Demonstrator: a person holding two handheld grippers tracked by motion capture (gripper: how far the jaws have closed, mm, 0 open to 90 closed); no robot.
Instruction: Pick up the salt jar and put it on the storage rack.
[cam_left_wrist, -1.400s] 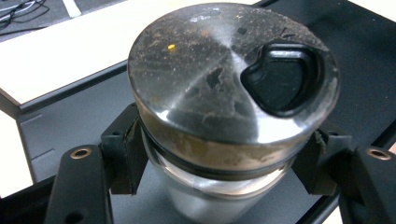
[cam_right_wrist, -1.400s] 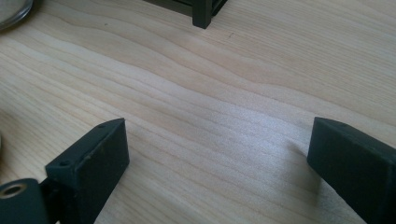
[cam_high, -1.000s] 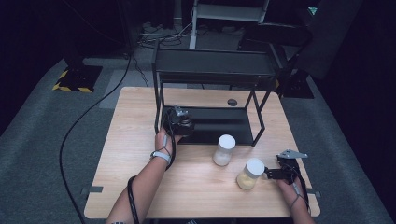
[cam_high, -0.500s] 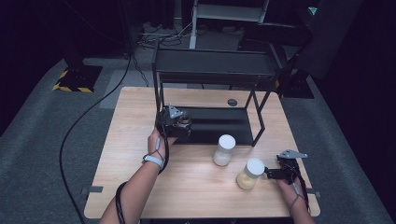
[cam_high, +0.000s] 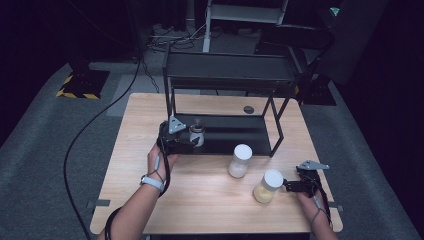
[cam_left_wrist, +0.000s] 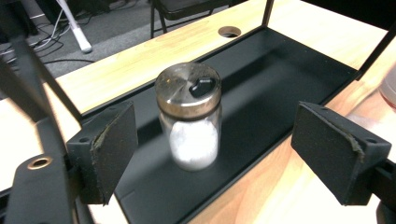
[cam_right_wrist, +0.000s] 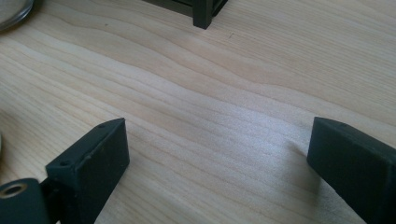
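My left gripper (cam_left_wrist: 212, 158) stands with jaws wide on either side of the small glass shaker with a metal lid (cam_left_wrist: 189, 116), which sits upright on the black rack's lower shelf (cam_left_wrist: 280, 70). I judge that one placed. Two white-lidded jars (cam_high: 240, 161) wait on the wooden table (cam_high: 200, 200). My right gripper (cam_right_wrist: 219, 163) rests open, gripping nothing.

High view looks down on the table (cam_high: 210, 200); both gripper views skim close over its wood.
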